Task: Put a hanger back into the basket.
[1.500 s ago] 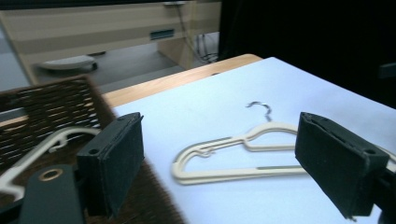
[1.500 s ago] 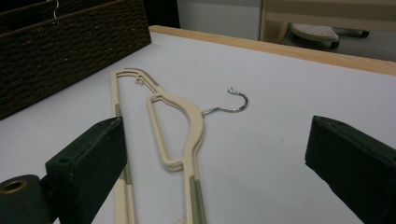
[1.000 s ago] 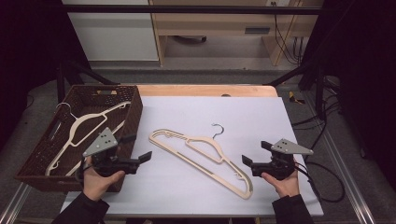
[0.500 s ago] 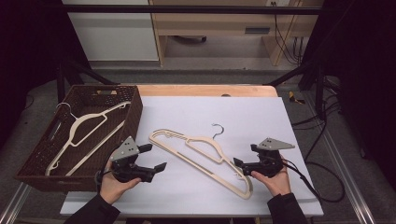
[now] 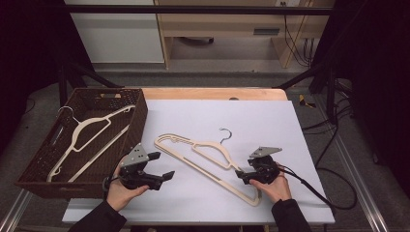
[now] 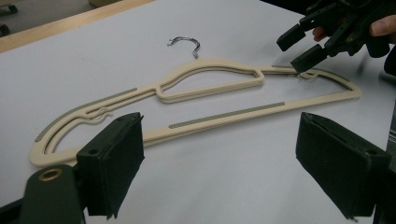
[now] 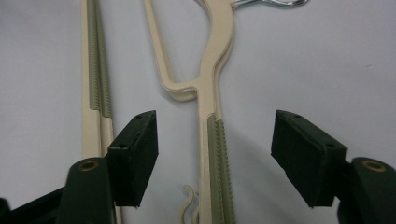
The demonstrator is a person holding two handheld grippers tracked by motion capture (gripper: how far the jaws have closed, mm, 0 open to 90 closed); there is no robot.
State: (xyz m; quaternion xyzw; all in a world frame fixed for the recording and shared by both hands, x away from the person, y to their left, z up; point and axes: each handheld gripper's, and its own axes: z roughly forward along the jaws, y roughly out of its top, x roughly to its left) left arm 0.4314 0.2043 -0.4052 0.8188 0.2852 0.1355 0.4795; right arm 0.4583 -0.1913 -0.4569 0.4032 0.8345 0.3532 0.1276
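Cream plastic clothes hangers with a metal hook (image 5: 209, 157), 2 of them stacked one on the other as the doubled edges in both gripper views show, lie flat near the middle of the white table top (image 5: 227, 116), hook pointing toward the far edge; grey ribbed grip strips run along the shoulders and the bottom bar; the right gripper (image 5: 240, 175), held in the person's right hand (image 5: 270, 186), sits over the hangers' right shoulder arm, and in the right gripper view that arm with its grey strip (image 7: 217, 163) lies between the 2 black jaws, which have just been closing yet stand apart from it on both sides with bare table showing; the left gripper (image 5: 162, 166), in the left hand (image 5: 121, 191), hovers just left of the hangers' other end, its jaws wide apart with nothing between them but table, the hangers' bottom bar lying just beyond them; a dark brown woven basket (image 5: 46, 164) stands at the table's left edge and holds more cream hangers (image 5: 89, 137)
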